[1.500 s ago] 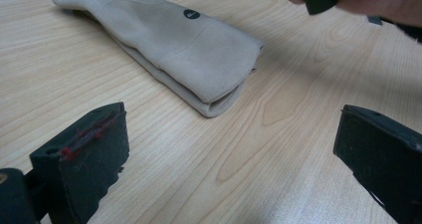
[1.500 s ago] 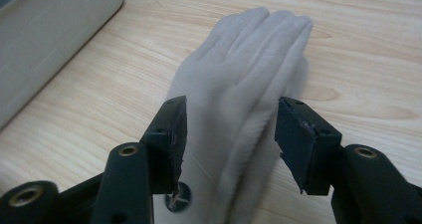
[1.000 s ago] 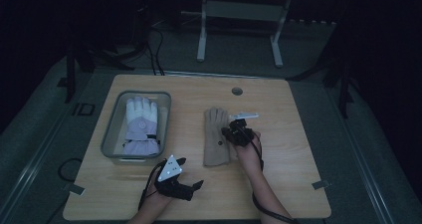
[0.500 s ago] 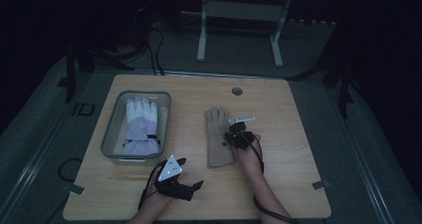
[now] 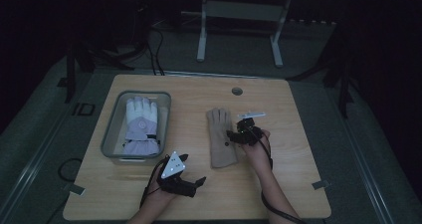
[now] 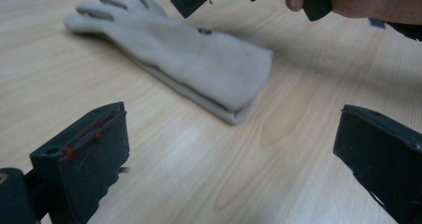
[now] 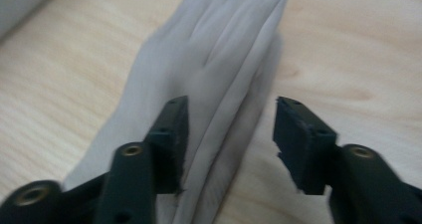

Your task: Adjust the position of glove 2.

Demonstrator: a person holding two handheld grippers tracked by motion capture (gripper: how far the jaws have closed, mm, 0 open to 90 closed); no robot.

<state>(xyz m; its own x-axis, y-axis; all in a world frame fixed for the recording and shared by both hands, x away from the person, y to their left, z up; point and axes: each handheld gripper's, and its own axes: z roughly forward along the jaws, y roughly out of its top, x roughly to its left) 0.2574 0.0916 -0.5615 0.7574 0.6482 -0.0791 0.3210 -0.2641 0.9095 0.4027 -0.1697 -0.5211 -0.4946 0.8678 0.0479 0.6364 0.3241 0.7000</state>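
Observation:
A beige glove [image 5: 220, 137] lies flat on the wooden table [image 5: 298, 174], fingers pointing away from me. My right gripper [image 5: 233, 136] hangs at its right edge. In the right gripper view its jaws have just been opening, and the right gripper [image 7: 229, 134] stands open over the glove [image 7: 214, 50] without pressing it. My left gripper [image 5: 194, 168] rests near the front edge, open and empty. In the left gripper view the left gripper [image 6: 234, 149] faces the glove's cuff [image 6: 234, 79] from a short way off. A white and lilac glove [image 5: 141, 124] lies in a grey tray [image 5: 112, 129] at the left.
A round cable hole [image 5: 237, 91] sits near the table's far edge. Beyond the table stand a metal frame's legs [image 5: 201, 40] and loose cables [image 5: 154, 59] on the dark floor. Bare wood lies right of the beige glove.
The right gripper's jaws have come apart at the beige glove's right edge, and that hand has shifted slightly to the right. The left gripper has stayed put.

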